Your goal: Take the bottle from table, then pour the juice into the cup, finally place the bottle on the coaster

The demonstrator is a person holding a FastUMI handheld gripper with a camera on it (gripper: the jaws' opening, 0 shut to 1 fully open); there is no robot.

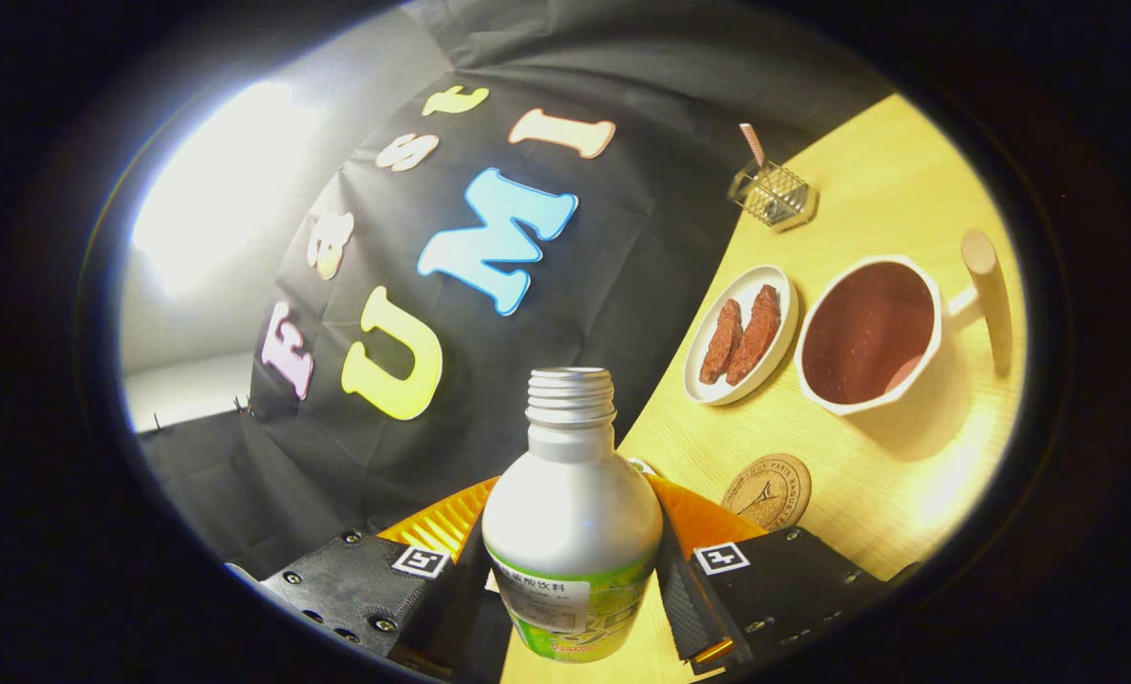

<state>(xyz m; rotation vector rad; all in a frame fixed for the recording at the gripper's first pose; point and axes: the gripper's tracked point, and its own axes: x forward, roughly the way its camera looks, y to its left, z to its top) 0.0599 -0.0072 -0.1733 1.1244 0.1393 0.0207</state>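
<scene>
- Gripper [573, 570]: both fingers press on the flanks of the bottle [572, 513]; grip appears firm.
- Bottle: uncapped, held between the fingers, long axis running forward along them, mouth pointing away toward the booth wall.
- Cup [871, 334]: on the table [907, 494], ahead and to the right of the bottle mouth, well apart; interior shows dark red.
- Coaster [767, 490]: just beyond the right finger, nearer than the cup.
- Judgement: the pour calls for carrying the mouth rightward over the cup rim.
- Plate [783, 337] with two pieces of food stands just beside the cup; spill hazard.
</scene>
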